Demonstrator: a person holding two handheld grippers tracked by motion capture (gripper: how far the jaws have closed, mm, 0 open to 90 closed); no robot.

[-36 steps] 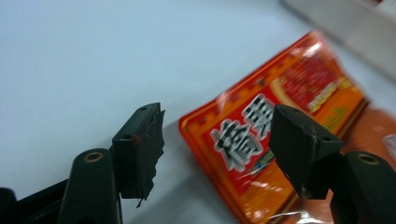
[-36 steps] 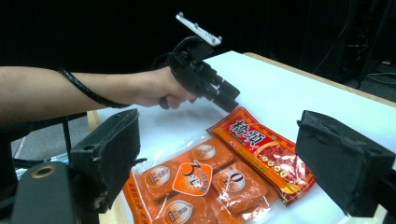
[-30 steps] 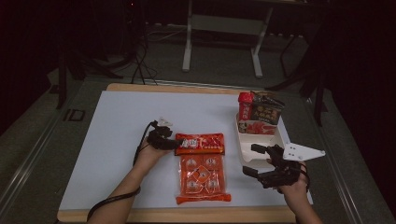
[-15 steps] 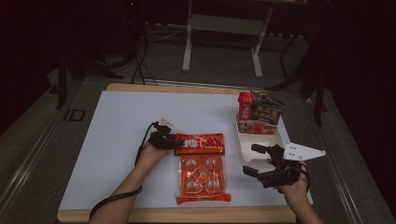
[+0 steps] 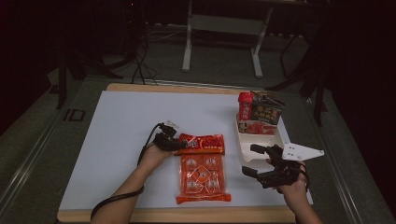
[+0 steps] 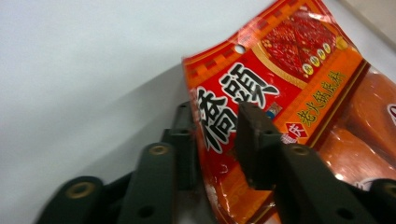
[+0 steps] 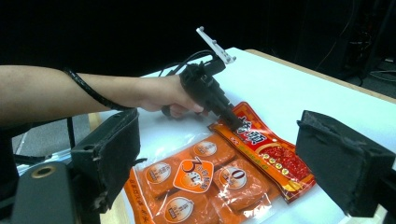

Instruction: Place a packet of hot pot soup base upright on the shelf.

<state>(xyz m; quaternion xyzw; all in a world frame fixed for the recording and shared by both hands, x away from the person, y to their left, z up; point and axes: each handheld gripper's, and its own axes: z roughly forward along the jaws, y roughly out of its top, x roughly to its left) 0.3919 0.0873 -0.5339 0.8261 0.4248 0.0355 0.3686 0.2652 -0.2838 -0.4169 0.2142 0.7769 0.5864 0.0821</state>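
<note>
Step in hand: the left tool (image 6: 219,154) has just been closing and now pinches the header corner of the red packet (image 5: 201,161), lying mid-worktop (image 5: 116,121) left of the white tray (image 5: 259,142). Right tool (image 5: 261,167) spread, idle beside the packet. Next: lift, probably toward the tray. Open room left; worktop edge close below.
</note>
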